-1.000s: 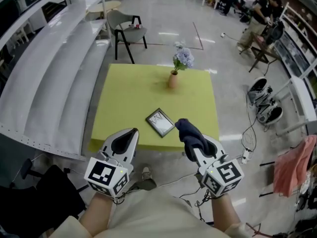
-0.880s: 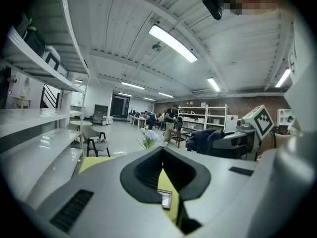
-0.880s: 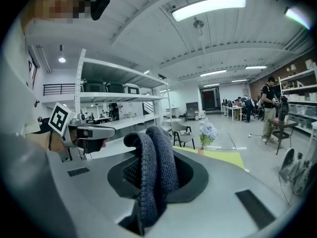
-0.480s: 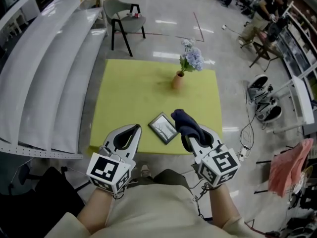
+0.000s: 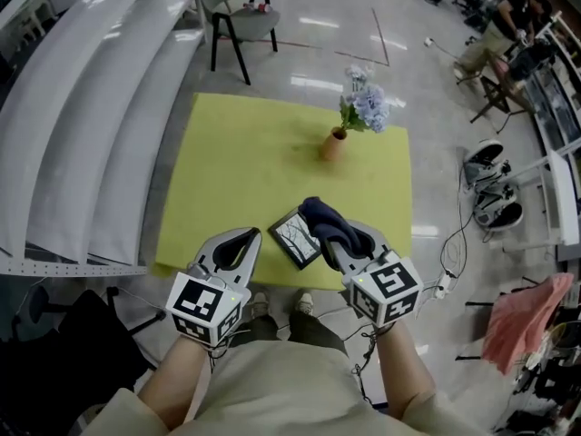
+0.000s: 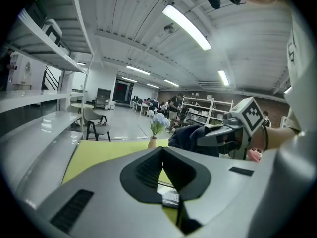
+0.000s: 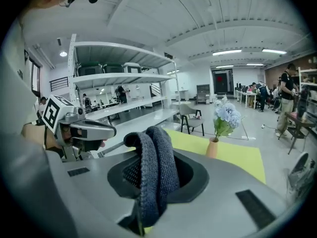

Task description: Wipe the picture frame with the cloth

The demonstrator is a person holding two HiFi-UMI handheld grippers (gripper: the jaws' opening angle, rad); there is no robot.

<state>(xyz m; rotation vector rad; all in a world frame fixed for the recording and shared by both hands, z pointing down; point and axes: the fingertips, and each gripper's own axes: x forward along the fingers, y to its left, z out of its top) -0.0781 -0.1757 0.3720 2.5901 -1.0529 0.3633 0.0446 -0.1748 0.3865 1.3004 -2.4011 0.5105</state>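
Dark knitted cloth (image 5: 325, 222) sits clamped in your right gripper (image 5: 339, 249) near the picture frame (image 5: 292, 237); your left gripper (image 5: 238, 237) is closed, empty.

Yellow-green table (image 5: 227, 171); dark navy ribbed-knit cloth (image 5: 329, 225); black-rimmed picture frame (image 5: 292, 238); pale blue flowers (image 5: 368, 107); terracotta vase (image 5: 333, 145).

- A yellow-green counter (image 5: 236, 180) fills the middle of the head view.
- A small tan vase (image 5: 333, 145) stands upright near the counter's far edge, holding pale blue flowers (image 5: 368, 107).
- A grey chair (image 5: 238, 12) with black legs stands on the glossy floor (image 5: 318, 39) beyond the counter, at the top of the frame.
- Long white shelves (image 5: 73, 125) run down the left side.
- A pink fabric (image 5: 516, 321) hangs at lower right.
- Cables (image 5: 454, 243) trail across the floor to the right of the counter.
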